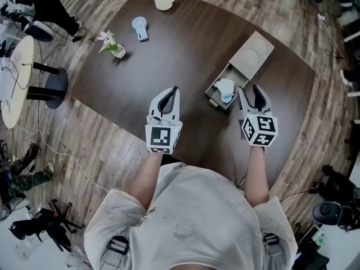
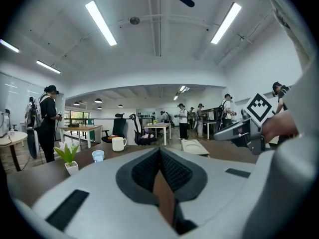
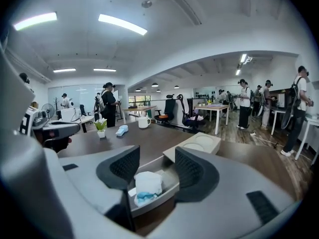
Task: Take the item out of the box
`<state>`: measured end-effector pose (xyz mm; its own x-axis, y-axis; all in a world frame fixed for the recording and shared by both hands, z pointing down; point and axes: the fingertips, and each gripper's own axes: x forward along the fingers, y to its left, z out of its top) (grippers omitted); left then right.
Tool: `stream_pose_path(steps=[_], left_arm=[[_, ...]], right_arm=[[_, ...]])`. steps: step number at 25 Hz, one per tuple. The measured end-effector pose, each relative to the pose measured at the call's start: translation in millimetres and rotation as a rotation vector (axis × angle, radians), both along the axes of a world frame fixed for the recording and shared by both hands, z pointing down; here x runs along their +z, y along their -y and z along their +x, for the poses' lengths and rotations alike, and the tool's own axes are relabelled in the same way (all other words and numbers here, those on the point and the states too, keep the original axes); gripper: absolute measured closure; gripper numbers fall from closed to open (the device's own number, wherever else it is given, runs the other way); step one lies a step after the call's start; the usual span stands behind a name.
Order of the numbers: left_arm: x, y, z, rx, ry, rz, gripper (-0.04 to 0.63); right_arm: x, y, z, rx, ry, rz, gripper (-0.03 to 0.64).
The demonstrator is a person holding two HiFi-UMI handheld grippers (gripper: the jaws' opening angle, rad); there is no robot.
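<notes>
A beige box [image 1: 251, 56] lies on the dark table at the right, its drawer [image 1: 214, 92] pulled out toward me. A white and blue crumpled item [image 1: 226, 89] sits in the drawer. My right gripper [image 1: 251, 93] hovers just beside the drawer's near end, open, with nothing between its pads. In the right gripper view the item [image 3: 148, 184] shows in the gap of the right gripper [image 3: 157, 164], further off and untouched. My left gripper [image 1: 171, 94] hangs over the table's middle, shut and empty; the left gripper [image 2: 160, 154] has its pads pressed together.
A white cup [image 1: 163, 0], a small blue and white object [image 1: 140, 28] and a little potted plant [image 1: 111, 44] stand on the far left of the table [image 1: 169, 55]. A round white side table [image 1: 17, 77] is off to the left. Several people stand in the room behind.
</notes>
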<state>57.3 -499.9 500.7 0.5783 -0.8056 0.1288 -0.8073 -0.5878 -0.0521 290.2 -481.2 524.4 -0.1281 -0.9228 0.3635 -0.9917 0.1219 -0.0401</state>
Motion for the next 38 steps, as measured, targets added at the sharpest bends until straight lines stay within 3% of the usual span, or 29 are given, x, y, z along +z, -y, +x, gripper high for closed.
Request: stream_pose_path(steps=[6, 21, 25, 38], left_arm=[[34, -3, -7, 0.001, 0.007, -0.070, 0.594], [86, -4, -12, 0.010, 0.025, -0.185, 0.594], [90, 0, -13, 0.011, 0.023, -0.199, 0.594], [93, 2, -9, 0.023, 0.026, -0.203, 0.594]], right_arm=[[54, 18, -20, -0.070, -0.009, -0.170, 0.374], [137, 32, -43, -0.152, -0.101, -0.466, 0.301], [141, 34, -38, -0.130, -0.189, -0.478, 0.364], [141, 35, -27, -0.094, -0.231, -0.460, 0.502]])
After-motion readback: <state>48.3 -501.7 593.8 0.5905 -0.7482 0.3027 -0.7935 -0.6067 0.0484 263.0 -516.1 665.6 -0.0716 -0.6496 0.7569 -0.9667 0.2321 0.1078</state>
